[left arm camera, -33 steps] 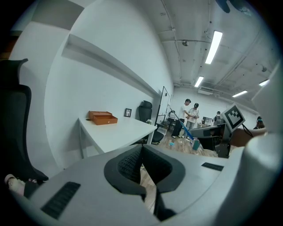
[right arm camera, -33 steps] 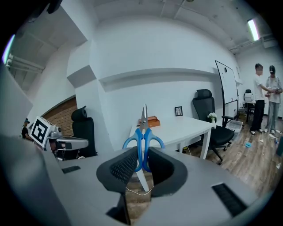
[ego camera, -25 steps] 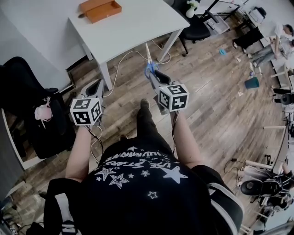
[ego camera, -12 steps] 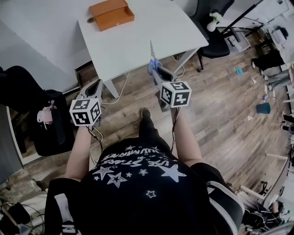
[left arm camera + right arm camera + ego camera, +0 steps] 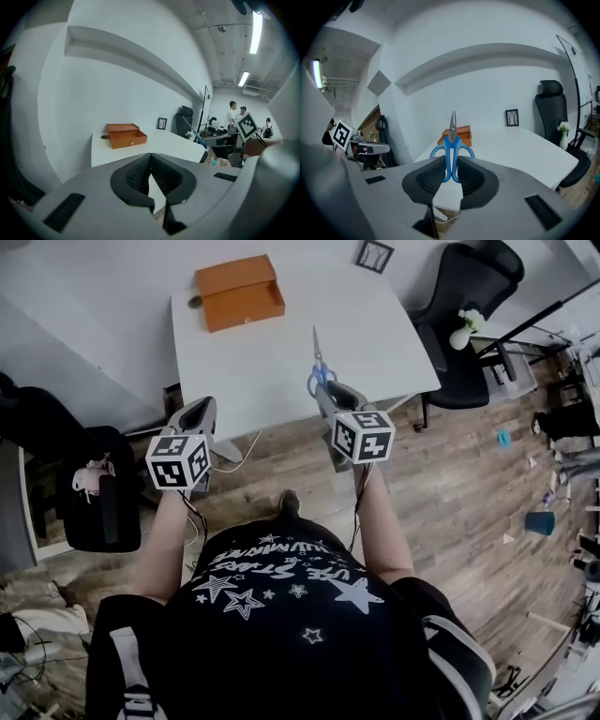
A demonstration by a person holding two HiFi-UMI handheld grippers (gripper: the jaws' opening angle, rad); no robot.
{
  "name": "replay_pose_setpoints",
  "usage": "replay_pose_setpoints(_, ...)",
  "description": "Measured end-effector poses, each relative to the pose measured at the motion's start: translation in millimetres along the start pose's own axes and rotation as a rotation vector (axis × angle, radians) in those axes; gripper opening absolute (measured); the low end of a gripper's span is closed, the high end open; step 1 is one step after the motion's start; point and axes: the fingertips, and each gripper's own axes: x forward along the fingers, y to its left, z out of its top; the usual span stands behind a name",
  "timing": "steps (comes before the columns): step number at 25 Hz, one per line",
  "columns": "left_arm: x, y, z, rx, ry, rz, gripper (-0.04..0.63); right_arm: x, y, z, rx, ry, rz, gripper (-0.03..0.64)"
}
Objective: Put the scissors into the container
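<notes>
Blue-handled scissors stick out forward from my right gripper, which is shut on their handles, blades pointing at the table. The orange open box stands at the far left of the white table, well beyond the scissors' tips. My left gripper is shut with nothing in it, held over the floor just before the table's near edge, left of the right gripper.
A small framed picture stands at the table's back edge. A black office chair and a white vase with flowers are to the right. A dark chair with a bag is left. People stand far off in the left gripper view.
Both grippers have moved forward toward the table; the scissors now hang over the tabletop instead of over the floor. The orange box is nearer in view.
</notes>
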Motion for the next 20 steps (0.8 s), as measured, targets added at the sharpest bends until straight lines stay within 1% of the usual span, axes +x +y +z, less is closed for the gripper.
replay_pose_setpoints(3, 23.2, -3.5, 15.3, -0.018, -0.030, 0.055, 0.018, 11.8, -23.8, 8.7, -0.056, 0.027, 0.043, 0.098)
replay_pose_setpoints(6, 31.8, -0.5, 21.5, -0.042, -0.056, 0.111, 0.017, 21.6, -36.2, 12.7, -0.108, 0.055, 0.085, 0.098)
replay_pose_setpoints(9, 28.7, 3.3, 27.9, -0.061, -0.068, 0.156, 0.017, 30.2, -42.2, 17.5, -0.127, 0.066, 0.114, 0.098)
replay_pose_setpoints(12, 23.4, 7.1, 24.1, -0.072, -0.053, 0.194, 0.017, 34.6, -44.0, 15.4, -0.125, 0.075, 0.138, 0.098)
replay_pose_setpoints(17, 28.8, 8.6, 27.3, -0.078, -0.049, 0.200, 0.017, 37.6, -44.4, 14.7, -0.107, 0.074, 0.137, 0.098)
replay_pose_setpoints(20, 37.2, 9.4, 27.6, -0.077, -0.047, 0.184, 0.017, 40.8, -41.9, 13.2, -0.096, 0.075, 0.132, 0.098)
